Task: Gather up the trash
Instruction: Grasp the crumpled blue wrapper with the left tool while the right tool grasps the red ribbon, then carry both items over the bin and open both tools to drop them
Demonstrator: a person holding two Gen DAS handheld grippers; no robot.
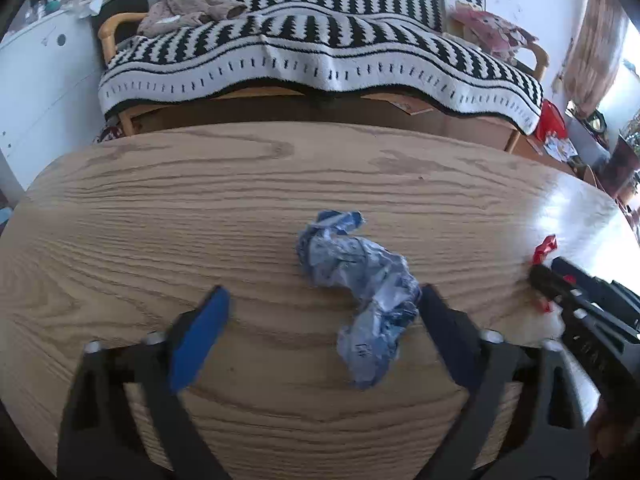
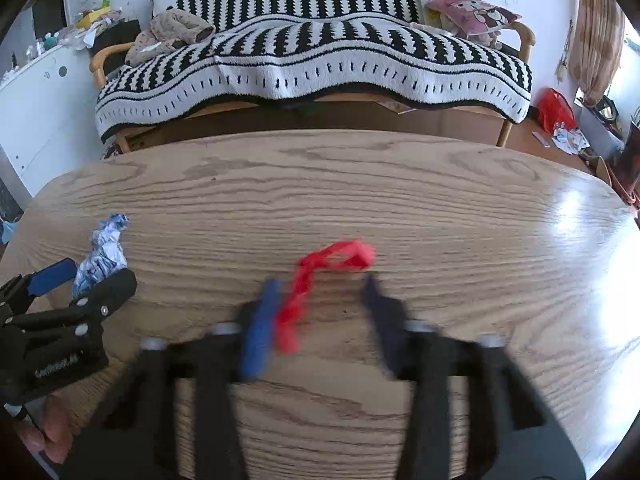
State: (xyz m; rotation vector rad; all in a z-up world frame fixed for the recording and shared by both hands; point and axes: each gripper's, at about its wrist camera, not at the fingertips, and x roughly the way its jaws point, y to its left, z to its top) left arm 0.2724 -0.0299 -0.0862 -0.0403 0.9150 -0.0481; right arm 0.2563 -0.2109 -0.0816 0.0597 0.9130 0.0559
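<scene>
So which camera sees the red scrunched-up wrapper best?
The right wrist view: the red wrapper lies mid-picture on the wooden table, nearly all visible between the right claw's fingers, though a bit blurred. The left wrist view shows only small bits of it at the far right, behind the right claw.

Crumpled blue-white wrapper (image 1: 356, 300) and twisted red scrap (image 2: 316, 280), apart on wooden table (image 1: 200, 200)

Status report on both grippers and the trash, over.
Left gripper open, blue wrapper between fingers. Right gripper blurred, jaws apart around red scrap. Nothing blocking on table.
</scene>
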